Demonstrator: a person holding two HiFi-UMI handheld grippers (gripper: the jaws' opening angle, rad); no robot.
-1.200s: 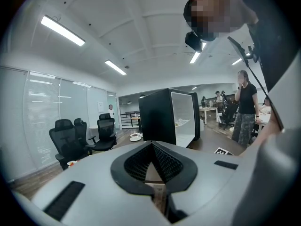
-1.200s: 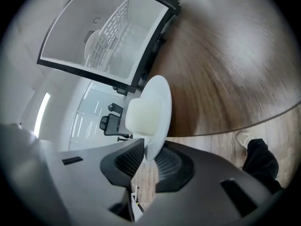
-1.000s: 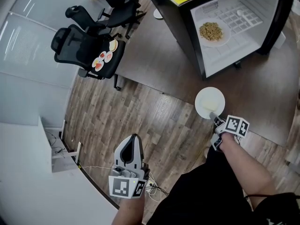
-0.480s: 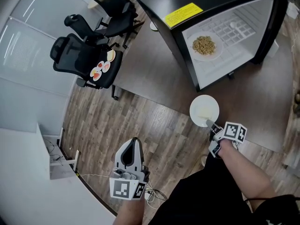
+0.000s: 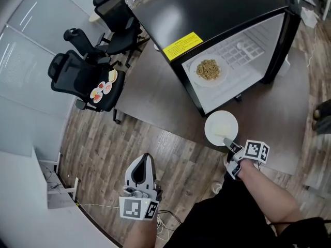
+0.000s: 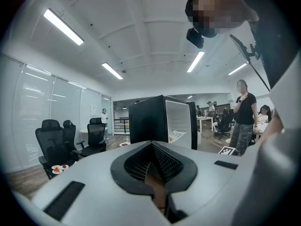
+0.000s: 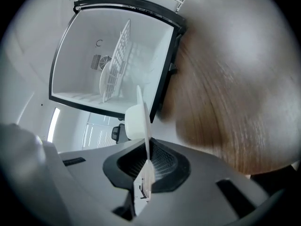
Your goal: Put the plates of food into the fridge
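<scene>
- The right gripper (image 5: 229,142) has its fingers clenched on the near rim of a white plate (image 5: 221,127).
- The white plate is held level above the near edge of the dark brown counter (image 5: 155,87), just in front of the fridge (image 5: 207,9).
- In the right gripper view the right gripper (image 7: 146,150) pinches the white plate (image 7: 140,119) edge-on, with the open fridge (image 7: 75,51) straight beyond it. What lies on the plate cannot be made out.
- The fridge is black with a white inside. It stands on the counter with its front open.
- A second plate of food (image 5: 208,70), heaped with brownish bits, sits on the wire shelf (image 5: 243,50) inside the fridge.
- The left gripper (image 5: 147,160) hangs over the wooden floor (image 5: 119,133), well apart from the counter.
- In the left gripper view the left gripper (image 6: 150,147) has its fingers pressed together with nothing between them; the fridge (image 6: 146,121) shows ahead.
- Small plates of red and orange food (image 5: 101,91) lie on the seat of a black office chair (image 5: 77,71) beside the counter.
</scene>
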